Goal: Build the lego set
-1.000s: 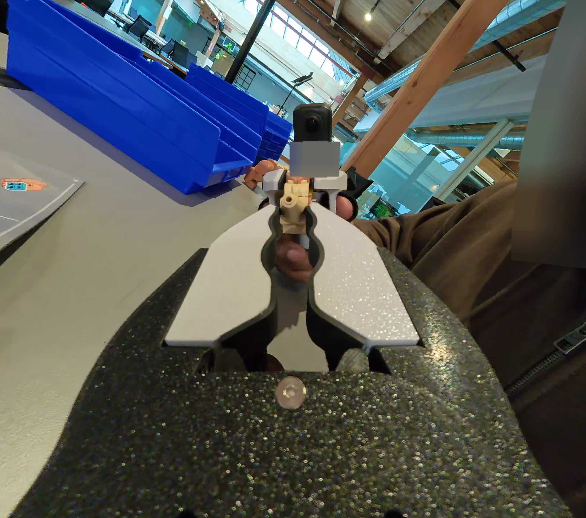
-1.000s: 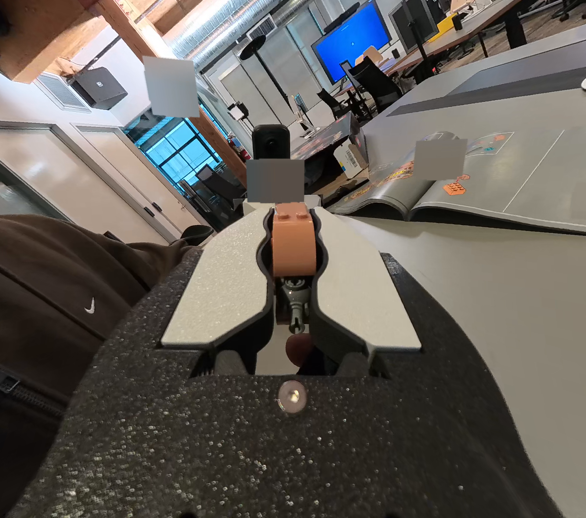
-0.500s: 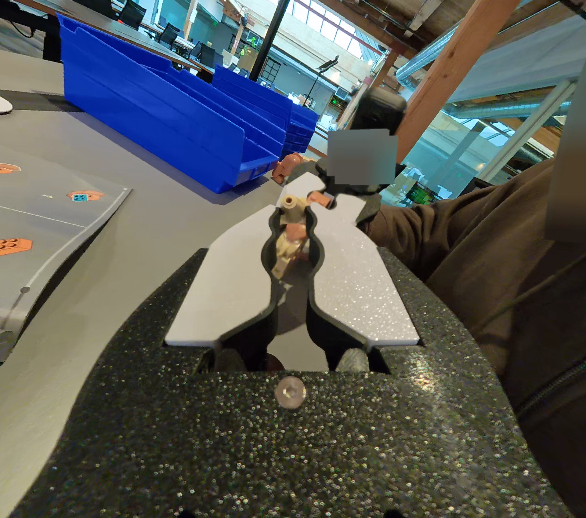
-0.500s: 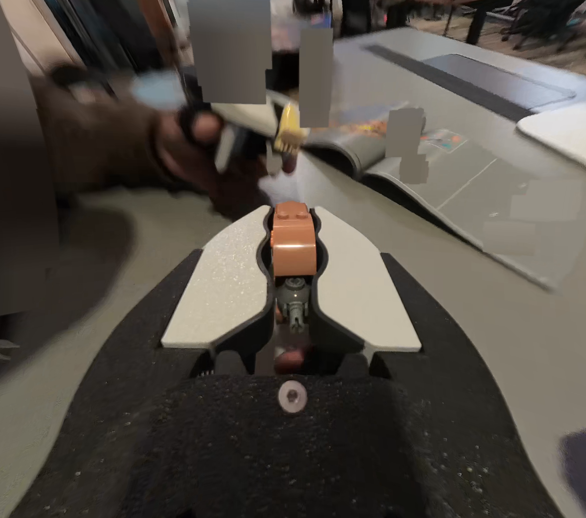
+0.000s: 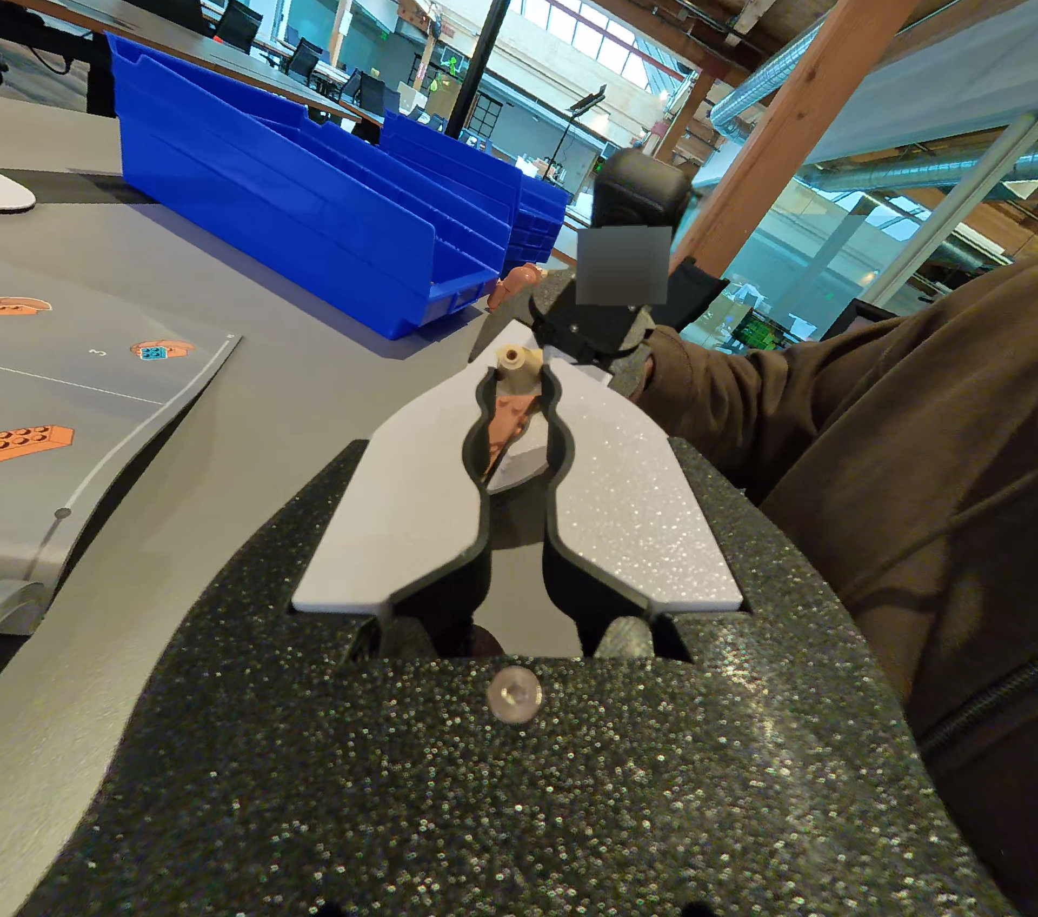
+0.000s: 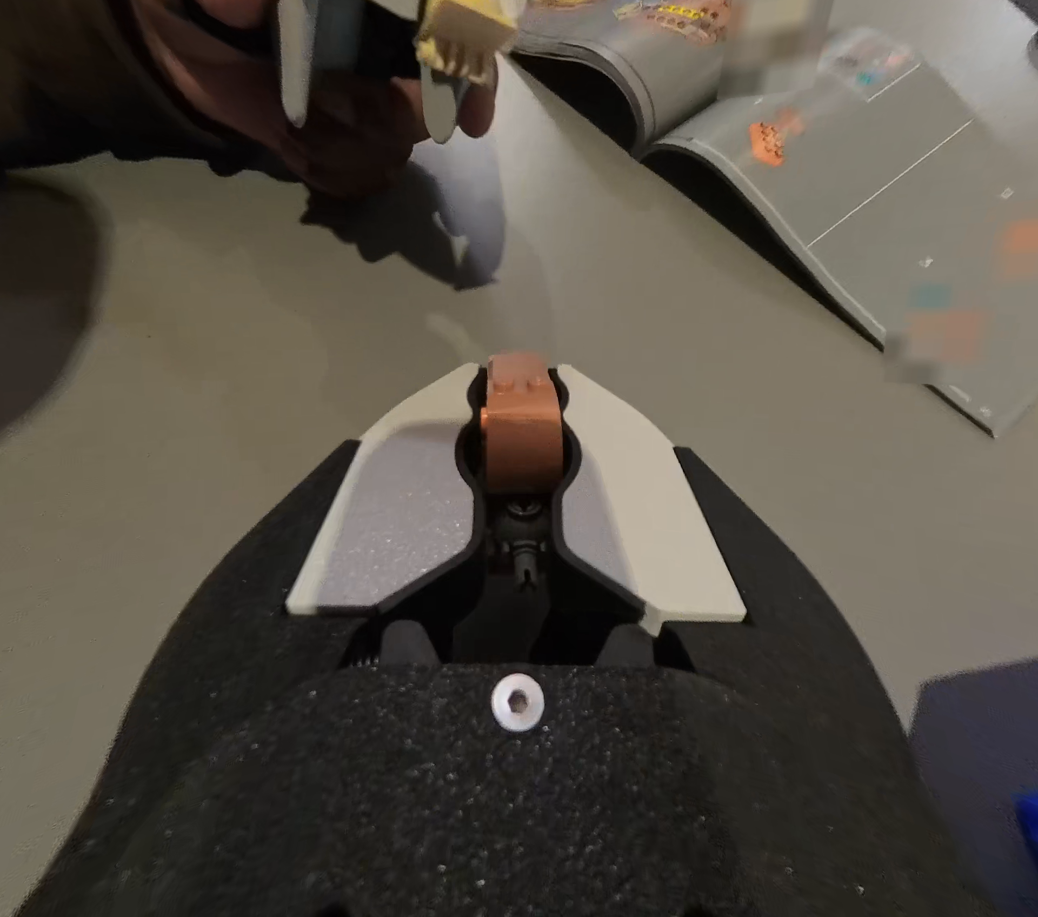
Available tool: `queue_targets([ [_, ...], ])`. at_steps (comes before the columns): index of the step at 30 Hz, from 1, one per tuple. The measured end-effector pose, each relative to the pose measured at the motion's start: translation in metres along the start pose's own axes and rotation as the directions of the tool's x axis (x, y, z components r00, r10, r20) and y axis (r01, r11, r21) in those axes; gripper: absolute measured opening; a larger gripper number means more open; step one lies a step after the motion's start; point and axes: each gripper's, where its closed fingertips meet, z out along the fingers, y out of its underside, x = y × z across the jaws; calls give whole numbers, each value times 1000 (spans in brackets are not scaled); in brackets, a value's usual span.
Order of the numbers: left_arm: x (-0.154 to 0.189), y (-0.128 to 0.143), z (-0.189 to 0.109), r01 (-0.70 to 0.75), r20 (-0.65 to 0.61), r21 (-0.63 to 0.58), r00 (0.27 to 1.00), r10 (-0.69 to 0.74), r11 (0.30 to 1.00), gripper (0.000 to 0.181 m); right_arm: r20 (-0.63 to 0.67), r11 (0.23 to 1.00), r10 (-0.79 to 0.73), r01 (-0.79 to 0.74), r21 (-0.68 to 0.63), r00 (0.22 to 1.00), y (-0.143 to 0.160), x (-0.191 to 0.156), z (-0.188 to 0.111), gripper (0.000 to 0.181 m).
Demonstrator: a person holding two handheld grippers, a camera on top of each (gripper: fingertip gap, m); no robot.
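Left gripper is clamping a tan piece; right gripper is clamping a brown brick, both raised above the desk, apparently for joining.

Instruction booklet motion-blurred; tan piece mostly hidden between left claw fingers

Blue plastic bins stand in a row on the grey table, behind them a slanted wooden beam.
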Motion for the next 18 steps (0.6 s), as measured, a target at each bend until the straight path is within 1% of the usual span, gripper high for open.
queue_targets([
  [12, 2, 1, -1, -12, -4, -9, 1000, 12, 1000, 15, 27, 996, -59, 61, -63, 998, 16, 0, -17, 23],
  [18, 3, 1, -2, -14, -5, -10, 1000, 14, 1000, 15, 10, 996, -58, 59, -63, 998, 19, 4, -25, 31],
])
